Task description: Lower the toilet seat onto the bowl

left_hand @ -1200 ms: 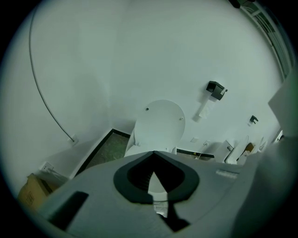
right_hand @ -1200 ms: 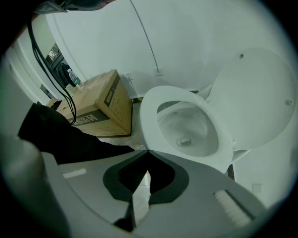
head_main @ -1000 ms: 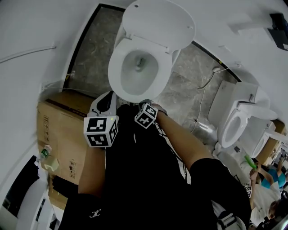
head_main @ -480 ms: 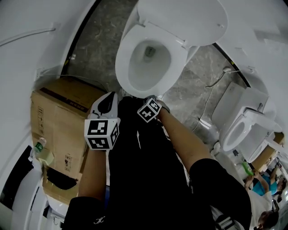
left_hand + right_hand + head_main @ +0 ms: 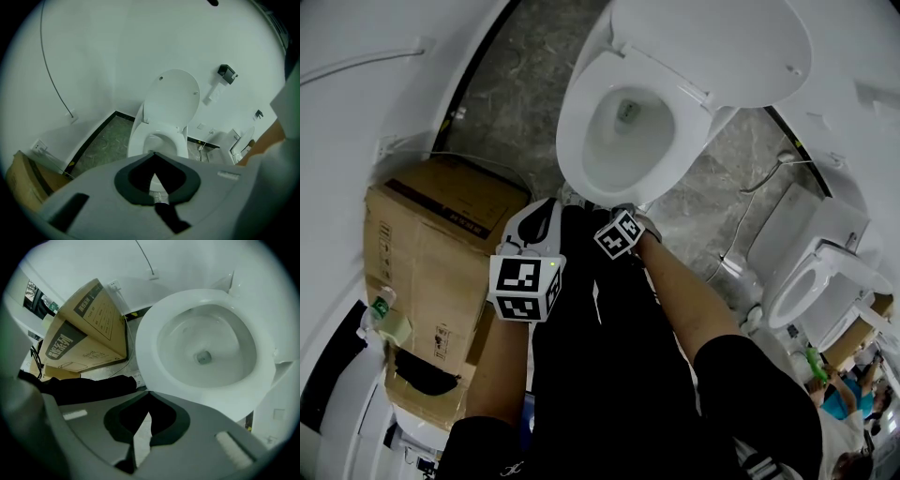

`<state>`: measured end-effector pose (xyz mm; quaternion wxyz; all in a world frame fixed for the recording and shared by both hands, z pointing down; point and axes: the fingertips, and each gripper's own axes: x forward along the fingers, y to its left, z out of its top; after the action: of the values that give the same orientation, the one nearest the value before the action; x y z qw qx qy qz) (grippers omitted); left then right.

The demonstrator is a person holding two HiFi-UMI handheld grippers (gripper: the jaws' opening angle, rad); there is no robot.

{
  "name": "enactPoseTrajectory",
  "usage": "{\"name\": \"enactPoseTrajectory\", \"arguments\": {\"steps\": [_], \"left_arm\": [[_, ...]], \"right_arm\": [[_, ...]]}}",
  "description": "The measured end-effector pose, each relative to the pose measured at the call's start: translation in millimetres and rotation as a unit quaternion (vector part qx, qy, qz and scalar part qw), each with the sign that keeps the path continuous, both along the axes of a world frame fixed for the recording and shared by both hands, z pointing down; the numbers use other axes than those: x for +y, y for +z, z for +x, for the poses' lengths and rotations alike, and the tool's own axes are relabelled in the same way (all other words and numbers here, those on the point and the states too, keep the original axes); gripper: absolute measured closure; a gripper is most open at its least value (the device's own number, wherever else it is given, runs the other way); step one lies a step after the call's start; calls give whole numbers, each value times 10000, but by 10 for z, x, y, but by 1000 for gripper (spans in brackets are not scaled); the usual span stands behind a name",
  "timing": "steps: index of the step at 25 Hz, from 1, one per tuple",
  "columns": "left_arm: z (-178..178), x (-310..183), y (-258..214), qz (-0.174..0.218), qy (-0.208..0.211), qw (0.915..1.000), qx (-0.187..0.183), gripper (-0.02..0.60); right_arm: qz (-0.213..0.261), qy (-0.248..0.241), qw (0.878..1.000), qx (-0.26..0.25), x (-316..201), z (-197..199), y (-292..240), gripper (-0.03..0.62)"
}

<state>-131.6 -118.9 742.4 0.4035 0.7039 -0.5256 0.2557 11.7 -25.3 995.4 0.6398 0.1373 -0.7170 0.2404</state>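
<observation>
At the far left of the head view a thin white cable (image 5: 356, 61) runs along a smooth white wall. Below it stands a matte brown cardboard box (image 5: 431, 244) with dark print, and a small bottle (image 5: 380, 316) with a green cap sits by its lower corner. The floor (image 5: 516, 84) is grey, mottled stone, edged by a black skirting strip.

The left gripper (image 5: 153, 153) is held low over the person's black clothing (image 5: 609, 375). In its own view the grey jaws meet at their tips, with nothing between them and only a sliver of light through the dark, rounded pad recess. They aim at the toilet from well apart.

The seat (image 5: 581, 150) is a broad, glossy white ring, and as far as these views show it lies flat on the bowl (image 5: 626, 141), which is a smooth oval basin with a small drain. The lid (image 5: 722, 42) stands raised behind it, a solid oval with small bumpers.

The right gripper (image 5: 149, 393) is near the front rim of the bowl. Its jaws are likewise closed tip to tip and hold nothing.

At the far right stands a second white toilet (image 5: 811, 291), with its seat tilted up.
</observation>
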Motion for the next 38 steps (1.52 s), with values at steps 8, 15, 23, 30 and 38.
{"name": "enactPoseTrajectory", "arguments": {"steps": [8, 15, 23, 30, 38], "left_arm": [[-29, -98, -63, 61, -4, 10000, 22, 575], [39, -309, -530, 365, 161, 9992, 55, 575], [418, -678, -1297, 827, 657, 9943, 162, 575], [897, -1056, -2159, 1565, 1132, 9805, 354, 575], [1186, -1241, -2960, 2056, 1184, 9694, 624, 575]], "right_arm": [[256, -52, 9994, -218, -111, 32, -204, 586], [1120, 1054, 9851, -774, -594, -106, -1095, 586], [2530, 2509, 9232, -1439, -1279, 48, -2596, 586], [3780, 3499, 8343, -1966, -1802, 396, -3984, 588], [4546, 4134, 7422, -2674, -1960, 701, -5404, 588]]}}
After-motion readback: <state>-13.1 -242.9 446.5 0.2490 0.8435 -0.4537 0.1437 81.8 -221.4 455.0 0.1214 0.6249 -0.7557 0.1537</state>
